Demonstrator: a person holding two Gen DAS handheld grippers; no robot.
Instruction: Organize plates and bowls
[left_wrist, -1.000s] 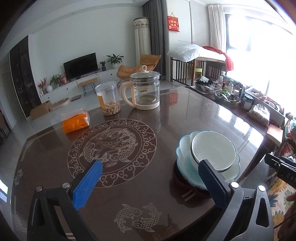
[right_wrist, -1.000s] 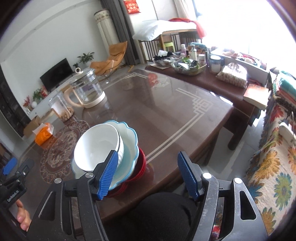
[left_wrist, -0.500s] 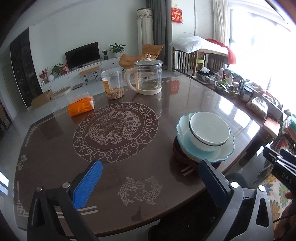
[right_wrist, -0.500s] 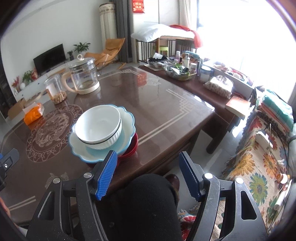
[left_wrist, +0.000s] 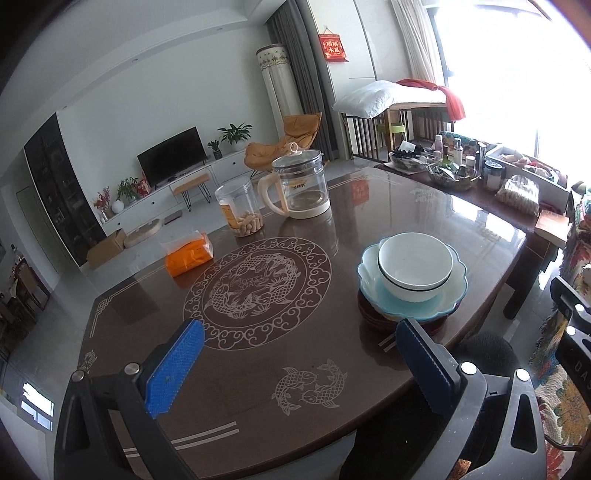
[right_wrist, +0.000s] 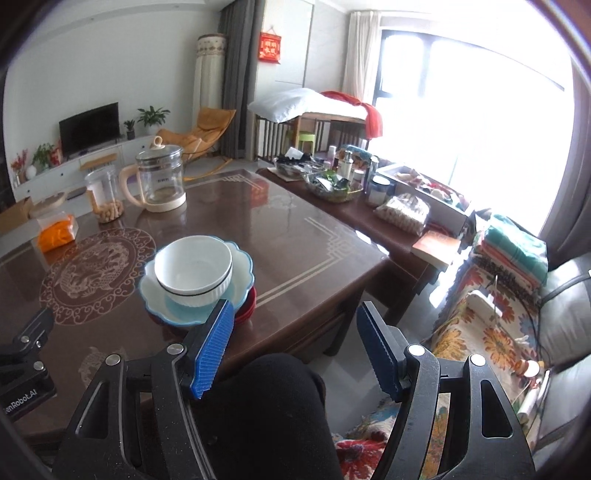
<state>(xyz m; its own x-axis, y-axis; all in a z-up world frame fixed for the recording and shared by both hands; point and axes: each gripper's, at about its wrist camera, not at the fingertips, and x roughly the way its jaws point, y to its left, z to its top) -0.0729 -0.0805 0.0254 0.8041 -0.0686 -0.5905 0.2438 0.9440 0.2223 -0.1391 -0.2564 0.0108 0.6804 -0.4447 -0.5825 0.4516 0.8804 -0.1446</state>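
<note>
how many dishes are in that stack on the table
At least 3, all in one stack near the table's near edge: a white bowl on top, a pale blue scalloped plate under it, and red dishware at the bottom, which may be several pieces.

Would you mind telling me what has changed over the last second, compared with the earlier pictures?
Both tools, the left tool and the right tool, drew back and up from the table, open and empty. The white bowl, blue plate, red dish, kettle and jar stayed put.
</note>
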